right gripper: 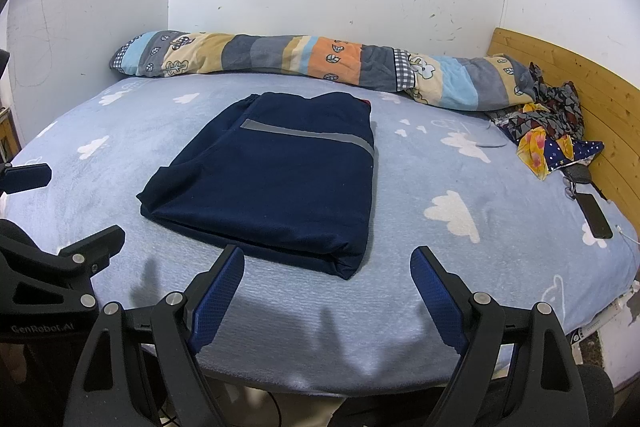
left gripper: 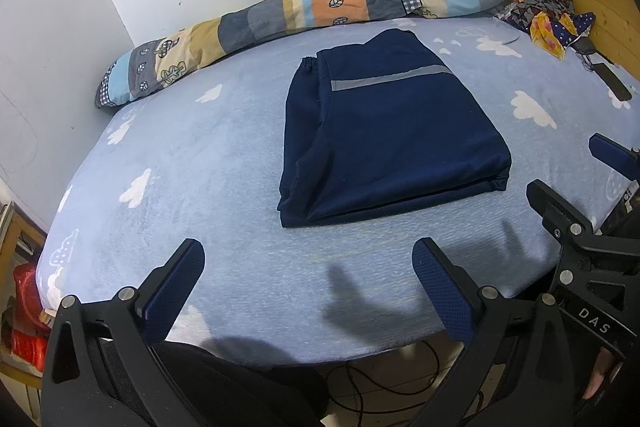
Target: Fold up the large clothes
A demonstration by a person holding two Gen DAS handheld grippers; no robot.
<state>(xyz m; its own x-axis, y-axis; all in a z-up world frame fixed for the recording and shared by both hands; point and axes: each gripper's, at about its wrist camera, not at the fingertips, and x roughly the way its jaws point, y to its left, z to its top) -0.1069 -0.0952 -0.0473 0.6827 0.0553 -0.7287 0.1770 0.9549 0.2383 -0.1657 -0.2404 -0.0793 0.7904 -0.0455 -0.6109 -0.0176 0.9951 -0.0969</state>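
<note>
A navy garment with a grey reflective stripe lies folded into a compact rectangle in the middle of the light blue bed. The right wrist view shows the same garment flat and squared. My left gripper hovers over the bed's near edge, short of the garment, open and holding nothing. My right gripper also stands open just in front of the garment's near right corner, with nothing between its fingers. The right gripper shows at the right edge of the left wrist view, and the left gripper at the left edge of the right.
A rolled patchwork quilt lies along the wall at the back of the bed. A heap of patterned cloth and a dark phone sit by the wooden headboard on the right. Cables hang below the bed's near edge.
</note>
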